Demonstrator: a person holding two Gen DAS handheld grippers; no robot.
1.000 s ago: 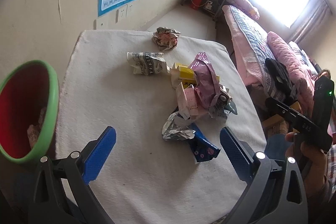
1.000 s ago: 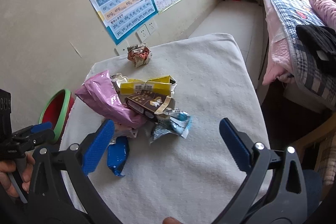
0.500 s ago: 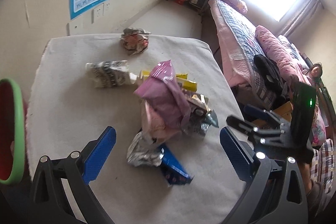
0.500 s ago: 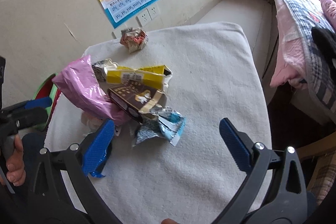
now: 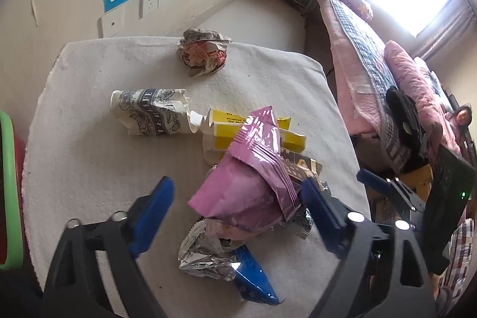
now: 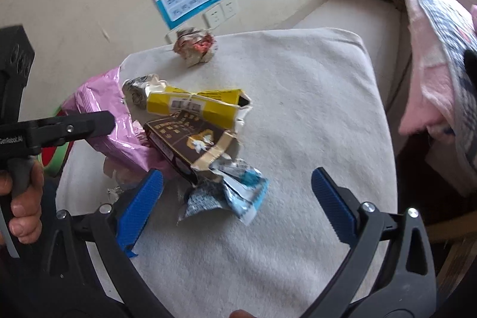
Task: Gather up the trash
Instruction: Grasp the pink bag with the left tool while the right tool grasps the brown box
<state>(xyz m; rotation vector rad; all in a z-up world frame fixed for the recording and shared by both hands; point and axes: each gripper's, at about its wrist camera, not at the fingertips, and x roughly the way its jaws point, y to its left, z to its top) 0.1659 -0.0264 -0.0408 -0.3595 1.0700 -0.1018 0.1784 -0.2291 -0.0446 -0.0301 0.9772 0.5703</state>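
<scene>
Little of the task is judged done. The tabletop (image 5: 74,157), covered in white cloth, is seen carrying nearly all the trash; the green-rimmed bin (image 5: 7,184) is cropped at the left edge of the left view, contents not visible. At frame centre the pink bag (image 5: 247,184) is framed by the left gripper (image 5: 235,207), jaws spread wide, nothing clamped. The patterned paper cup (image 5: 149,115), yellow box (image 6: 193,106), brown box (image 6: 190,142), crumpled ball (image 5: 202,55), foil wrapper (image 5: 205,255) and blue wrapper (image 5: 256,279) are left uncollected. The right gripper (image 6: 241,198) is held released over the light-blue wrapper (image 6: 226,192).
</scene>
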